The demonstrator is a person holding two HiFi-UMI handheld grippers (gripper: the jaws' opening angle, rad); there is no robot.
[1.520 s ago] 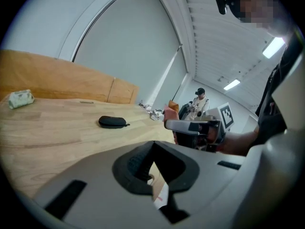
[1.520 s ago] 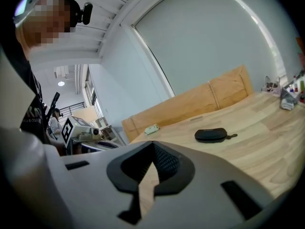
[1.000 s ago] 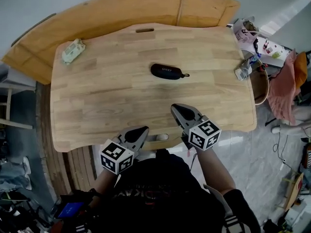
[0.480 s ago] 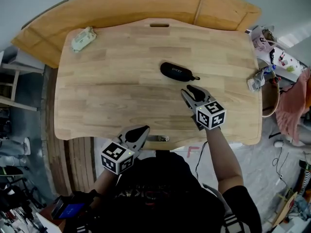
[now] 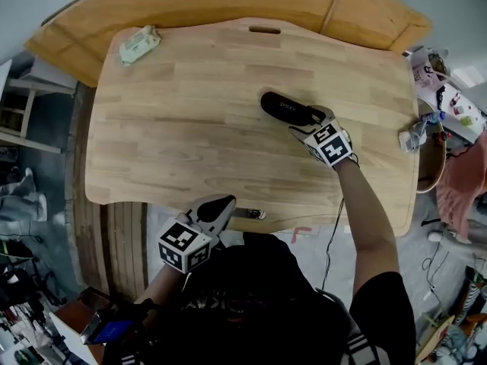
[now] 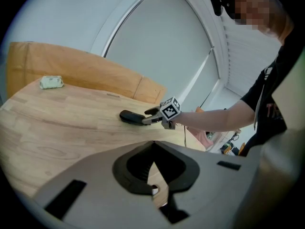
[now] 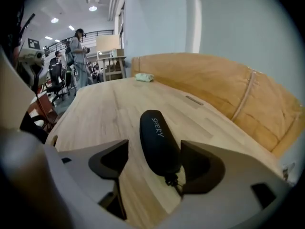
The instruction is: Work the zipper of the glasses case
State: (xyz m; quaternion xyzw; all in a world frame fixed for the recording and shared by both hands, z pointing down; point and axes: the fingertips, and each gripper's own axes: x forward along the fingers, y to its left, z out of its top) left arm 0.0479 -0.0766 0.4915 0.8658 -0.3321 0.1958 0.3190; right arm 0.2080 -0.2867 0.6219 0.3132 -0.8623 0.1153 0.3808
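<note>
A black oval glasses case (image 5: 285, 108) with white lettering on its lid lies flat on the pale, plank-patterned wooden worktop (image 5: 190, 128). A small black pull (image 7: 172, 180) hangs off the end of the case that faces the person.

The right hand-held gripper (image 5: 310, 122) is at that same end of the case, tilted downward. Its jaws have just been opening and now stand wide apart, one on each side of the case's end, with the pull lying between them. In the right gripper view there is a clear strip of worktop between one jaw and the case. The other jaw is just beside the case, and I cannot tell whether it touches. Neither pad presses on the case, so nothing is gripped.

The left hand-held gripper (image 5: 223, 203) is well apart from the case, on the person's side of it, at the worktop's near edge. Its jaws are closed together with nothing between them.

A pale green packet (image 5: 138, 44) lies well away from the case, toward the far left corner. Beyond the case, a narrow slot (image 5: 264, 30) is cut near the worktop's far edge, and a curved orange-brown wooden panel (image 5: 228, 6) runs behind that.
</note>
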